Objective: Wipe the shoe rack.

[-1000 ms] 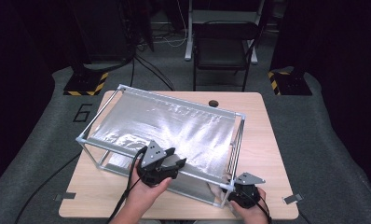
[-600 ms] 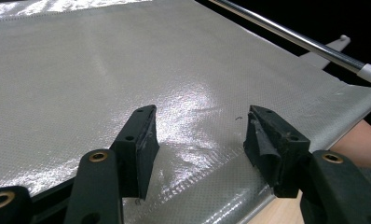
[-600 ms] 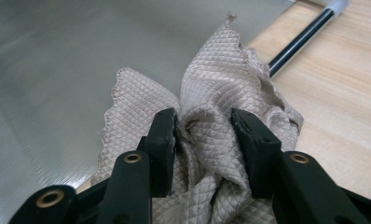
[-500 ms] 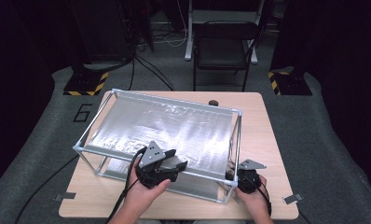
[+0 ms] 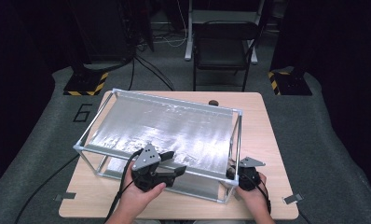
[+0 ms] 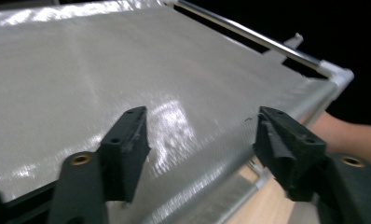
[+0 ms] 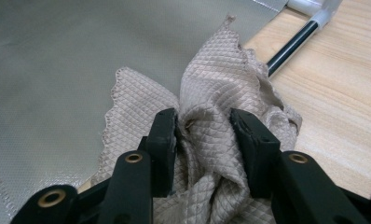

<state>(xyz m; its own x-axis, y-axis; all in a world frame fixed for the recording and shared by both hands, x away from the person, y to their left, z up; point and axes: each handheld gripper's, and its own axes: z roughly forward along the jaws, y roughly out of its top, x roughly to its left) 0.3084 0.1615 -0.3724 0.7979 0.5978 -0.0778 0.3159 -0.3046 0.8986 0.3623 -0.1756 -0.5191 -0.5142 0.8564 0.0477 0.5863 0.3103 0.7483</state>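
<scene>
A metal-tube rack [image 5: 237, 140] stands on the wooden table [image 5: 267, 135], with a silver mesh sheet [image 5: 174, 126] stretched over its top. My left gripper [image 5: 176, 162] hovers at the sheet's near edge. Its jaws have just been opening and stand open over the sheet [image 6: 81, 70] [image 6: 200, 123], pinching nothing. My right gripper [image 5: 236, 171] sits at the rack's near right corner. In the right gripper view it is shut [image 7: 203, 121] on a bunched beige quilted cloth [image 7: 221, 70], which lies on the lower silver sheet [image 7: 58, 70] beside a black tube [image 7: 291, 46].
A small dark knob [image 5: 214, 102] lies on the table behind the rack. A black chair [image 5: 221, 46] stands beyond the far edge. Bits of grey tape [image 5: 291, 198] stick to the table's near corners. Bare wood runs along the rack's right side.
The right hand slid away from the table's near edge toward the rack's corner. The left gripper's jaws spread wider while the left hand stayed put.
</scene>
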